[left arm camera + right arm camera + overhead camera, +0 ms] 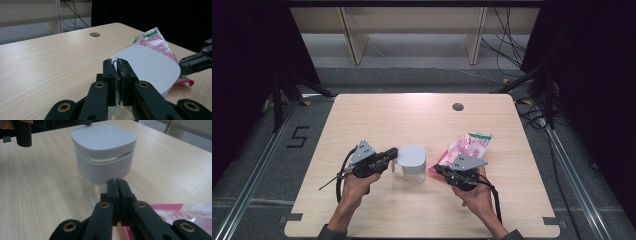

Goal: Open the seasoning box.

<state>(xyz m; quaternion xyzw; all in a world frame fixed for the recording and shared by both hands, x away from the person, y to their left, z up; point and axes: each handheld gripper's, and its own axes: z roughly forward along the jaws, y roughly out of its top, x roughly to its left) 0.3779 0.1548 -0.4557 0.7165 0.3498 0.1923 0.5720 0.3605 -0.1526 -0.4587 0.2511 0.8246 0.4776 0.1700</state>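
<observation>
The left tool (pixel 388 159) lies level in the person's left hand (pixel 357 185), its jaws pointing at the side of the white-lidded clear jug (pixel 413 163), which stands upright on the counter (pixel 377 115) just ahead of its tips. In the left gripper view the left tool (pixel 117 65) has its jaws drawn almost together on a thin clear part at the jug's (pixel 150 66) near edge, most likely the handle; a sliver of it shows between the pads, so the grip looks real, though what exactly is pinched is hard to make out.

The right tool (pixel 438 170) sits in the person's right hand (pixel 474 192) on the other side of the jug, its tips just beside the jug's wall. In the right gripper view the right tool (pixel 117 185) has its jaws fully together with nothing between them; the jug (pixel 103 152) rises straight ahead of the tips, close but seemingly not touching, with its lid seated and a narrow gap under the lid's rim.

A pink and green printed plastic packet (pixel 467 146) lies flat on the counter beyond and partly under the right tool, away from the person. From the right tool's own camera the packet (pixel 185 216) is low and to the right of the jaws; from the left tool's camera the packet (pixel 156 41) lies behind the jug.
</observation>
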